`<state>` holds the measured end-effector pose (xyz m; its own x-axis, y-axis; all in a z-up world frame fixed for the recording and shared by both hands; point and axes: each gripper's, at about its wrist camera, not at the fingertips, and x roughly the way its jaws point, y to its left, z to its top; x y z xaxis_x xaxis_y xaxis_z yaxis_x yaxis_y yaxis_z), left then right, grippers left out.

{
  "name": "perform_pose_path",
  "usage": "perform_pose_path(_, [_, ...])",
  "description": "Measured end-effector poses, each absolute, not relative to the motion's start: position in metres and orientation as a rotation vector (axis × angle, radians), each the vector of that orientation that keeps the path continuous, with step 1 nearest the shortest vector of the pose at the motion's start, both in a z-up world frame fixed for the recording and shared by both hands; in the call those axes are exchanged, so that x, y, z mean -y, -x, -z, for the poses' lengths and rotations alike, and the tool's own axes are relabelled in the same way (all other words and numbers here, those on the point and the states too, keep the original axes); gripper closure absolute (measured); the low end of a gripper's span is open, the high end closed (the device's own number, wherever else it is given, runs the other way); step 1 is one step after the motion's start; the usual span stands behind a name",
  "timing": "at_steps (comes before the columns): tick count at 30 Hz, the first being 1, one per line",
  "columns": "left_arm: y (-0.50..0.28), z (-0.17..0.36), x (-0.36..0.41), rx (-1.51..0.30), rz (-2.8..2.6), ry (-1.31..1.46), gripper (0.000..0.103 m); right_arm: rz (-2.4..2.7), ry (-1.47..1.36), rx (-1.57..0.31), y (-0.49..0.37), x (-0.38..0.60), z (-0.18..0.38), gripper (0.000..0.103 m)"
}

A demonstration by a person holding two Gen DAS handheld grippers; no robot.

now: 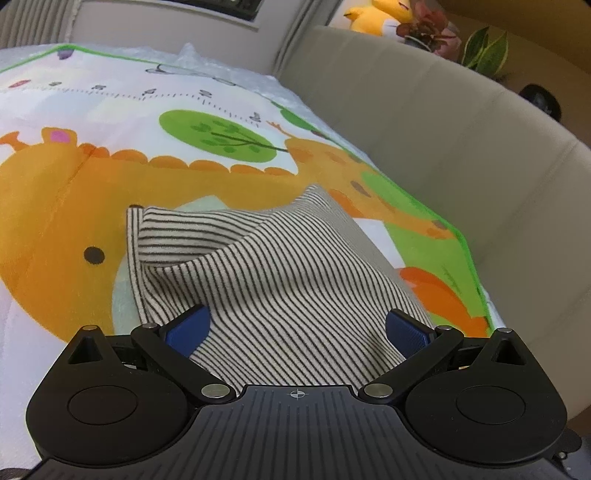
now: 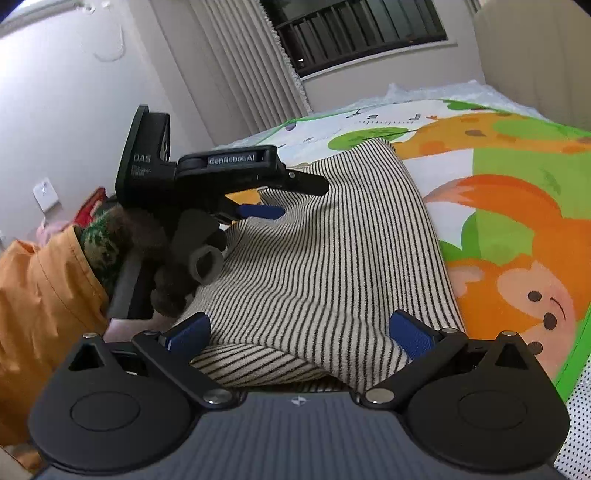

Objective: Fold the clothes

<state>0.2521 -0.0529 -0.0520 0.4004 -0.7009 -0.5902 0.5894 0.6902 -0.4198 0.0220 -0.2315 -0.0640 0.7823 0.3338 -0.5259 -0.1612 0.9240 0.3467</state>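
- My left gripper sits low over the striped garment, its two blue pads spread wide with the cloth running between them and nothing pinched
- From the left wrist view I see the garment lying on the cartoon play mat; the cloth is cream with thin dark stripes, and its far edge rises into two soft peaks
- A fold stands up along the garment's left side, where the stripes turn and the edge curls over
- A beige padded headboard curves along the mat's right side, with a yellow plush toy and a potted plant beyond it
- My right gripper is also spread wide, both blue pads apart, with the garment's near edge doubled into a fold just in front of the body
- From the right wrist view the striped garment stretches away across the mat, fanning out toward me
- In that view the left gripper shows side on over the far left part of the cloth, one blue finger lying close to the fabric; I cannot tell from here whether it touches
- A hand in a dark fuzzy glove holds that gripper's handle, with an orange sleeve behind it
- Ribbed curtains and a dark window stand behind the bed
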Motion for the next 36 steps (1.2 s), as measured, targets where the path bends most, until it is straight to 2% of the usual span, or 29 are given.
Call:
perform_pose_path(10, [-0.246,0.048,0.042,-0.796,0.810,0.209,0.000,-0.225,-0.147,-0.626,-0.027,0.215,0.062,0.000])
perform_pose_path(12, [-0.237,0.040,0.028,-0.774,0.790,0.218,0.000,-0.220,-0.057,-0.578,-0.018,0.211,0.052,0.001])
perform_pose_path(15, [-0.216,0.027,0.003,-0.714,0.754,0.170,0.000,-0.225,0.107,-0.491,0.000,0.206,0.035,0.014])
perform_pose_path(18, [-0.190,0.021,-0.024,-0.653,0.708,0.053,0.000,-0.319,0.258,-0.488,0.018,0.194,0.025,0.029])
perform_pose_path(21, [-0.165,0.018,-0.047,-0.643,0.692,-0.006,0.000,-0.411,0.401,-0.501,0.031,0.178,0.027,0.029])
perform_pose_path(26, [-0.130,0.006,-0.070,-0.630,0.719,-0.022,0.000,-0.449,0.689,-0.476,0.034,0.144,0.067,0.030])
perform_pose_path(27, [-0.123,0.003,-0.070,-0.621,0.731,-0.040,0.000,-0.451,0.681,-0.471,0.030,0.143,0.069,0.038])
perform_pose_path(28, [-0.116,0.001,-0.067,-0.610,0.756,-0.081,0.000,-0.451,0.626,-0.482,0.024,0.144,0.064,0.054])
perform_pose_path(31, [-0.094,0.000,-0.052,-0.568,0.820,-0.221,0.000,-0.449,0.382,-0.533,0.000,0.163,0.040,0.065])
perform_pose_path(36, [-0.060,0.016,-0.006,-0.464,0.878,-0.511,0.000,-0.440,0.100,-0.564,-0.016,0.198,0.017,0.071])
